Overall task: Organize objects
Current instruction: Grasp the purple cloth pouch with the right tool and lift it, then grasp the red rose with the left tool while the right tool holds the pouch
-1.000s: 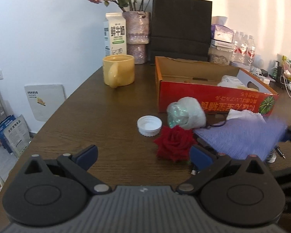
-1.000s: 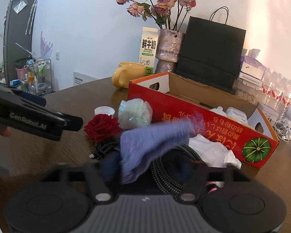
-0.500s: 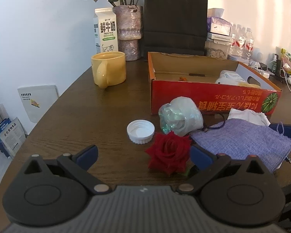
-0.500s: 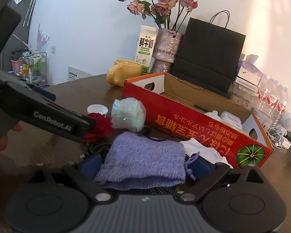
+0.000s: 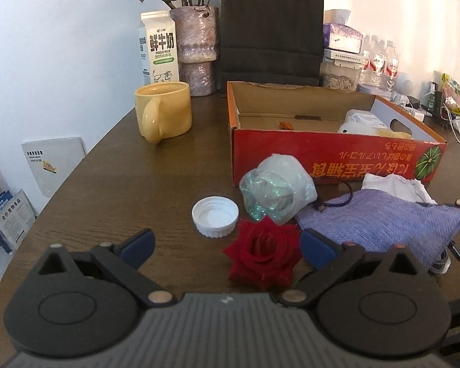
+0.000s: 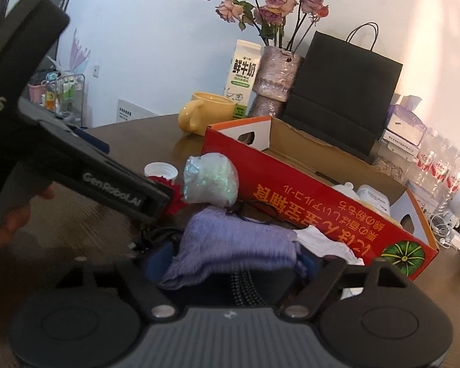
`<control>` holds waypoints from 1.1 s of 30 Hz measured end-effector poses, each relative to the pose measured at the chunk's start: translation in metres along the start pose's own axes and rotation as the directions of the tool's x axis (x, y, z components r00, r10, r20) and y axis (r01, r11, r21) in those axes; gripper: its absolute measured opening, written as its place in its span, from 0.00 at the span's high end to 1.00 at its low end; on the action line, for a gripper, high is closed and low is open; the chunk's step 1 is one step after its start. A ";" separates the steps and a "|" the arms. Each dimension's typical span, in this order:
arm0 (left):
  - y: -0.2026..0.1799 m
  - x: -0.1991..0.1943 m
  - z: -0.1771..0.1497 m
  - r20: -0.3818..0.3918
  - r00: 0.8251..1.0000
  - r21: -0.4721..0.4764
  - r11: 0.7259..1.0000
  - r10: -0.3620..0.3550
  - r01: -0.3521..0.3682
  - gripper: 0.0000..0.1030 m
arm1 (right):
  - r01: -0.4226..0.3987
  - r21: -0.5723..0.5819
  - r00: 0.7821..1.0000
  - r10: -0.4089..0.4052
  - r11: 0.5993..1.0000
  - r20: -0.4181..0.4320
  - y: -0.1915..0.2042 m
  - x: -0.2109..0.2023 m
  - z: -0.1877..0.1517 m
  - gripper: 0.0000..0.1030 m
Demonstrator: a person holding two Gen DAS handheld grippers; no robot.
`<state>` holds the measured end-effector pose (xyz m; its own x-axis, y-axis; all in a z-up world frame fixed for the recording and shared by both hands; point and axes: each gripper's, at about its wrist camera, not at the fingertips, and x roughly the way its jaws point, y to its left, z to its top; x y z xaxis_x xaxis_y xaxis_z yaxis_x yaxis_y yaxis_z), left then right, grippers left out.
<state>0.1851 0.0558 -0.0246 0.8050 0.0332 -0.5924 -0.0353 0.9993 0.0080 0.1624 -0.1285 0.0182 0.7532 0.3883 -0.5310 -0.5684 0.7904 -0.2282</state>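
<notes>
1. My left gripper hangs with fingers spread wide, the rose between them on the worktop.
2. My right gripper has fingers clamped on the pouch, beside the box.

Purple knit pouch between right gripper fingers; red box behind

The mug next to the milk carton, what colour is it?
The mug is yellow, inside and out. The left wrist view shows it best.
</notes>
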 end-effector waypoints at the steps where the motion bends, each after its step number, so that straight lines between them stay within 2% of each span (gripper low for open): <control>1: -0.001 0.001 0.000 0.001 1.000 -0.001 1.000 -0.005 0.005 0.02 | -0.002 0.002 1.000 0.002 1.000 0.002 -0.001 0.000 0.000 0.33; 3: -0.002 0.001 0.001 0.001 1.000 -0.003 1.000 -0.015 0.015 0.03 | -0.008 0.008 1.000 0.008 1.000 0.005 -0.002 0.000 0.000 0.37; 6: -0.002 0.002 0.001 0.003 1.000 -0.003 1.000 -0.015 0.015 0.03 | -0.019 0.018 1.000 0.019 1.000 0.011 -0.004 -0.002 -0.001 0.54; 9: -0.002 0.003 0.001 0.001 1.000 -0.008 1.000 -0.012 0.012 0.03 | -0.029 0.027 0.999 0.029 0.999 0.013 -0.006 -0.003 -0.001 0.65; 16: -0.001 0.003 0.000 0.000 1.000 -0.010 1.000 -0.008 0.008 0.03 | -0.058 0.069 0.998 0.056 0.996 0.038 -0.016 -0.010 -0.004 0.81; 28: -0.005 0.004 -0.001 -0.002 1.000 -0.010 1.000 0.005 -0.005 0.03 | -0.073 0.109 0.992 0.061 0.991 0.109 -0.028 -0.033 -0.010 0.85; 33: -0.006 0.005 -0.001 -0.005 1.000 -0.011 1.000 0.004 -0.004 0.07 | -0.076 0.127 0.989 0.059 0.989 0.133 -0.033 -0.040 -0.011 0.86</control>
<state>0.1890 0.0496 -0.0280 0.8020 0.0372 -0.5962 -0.0449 0.9990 0.0019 0.1469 -0.1756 0.0378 0.7557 0.4939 -0.4300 -0.5776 0.8122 -0.0822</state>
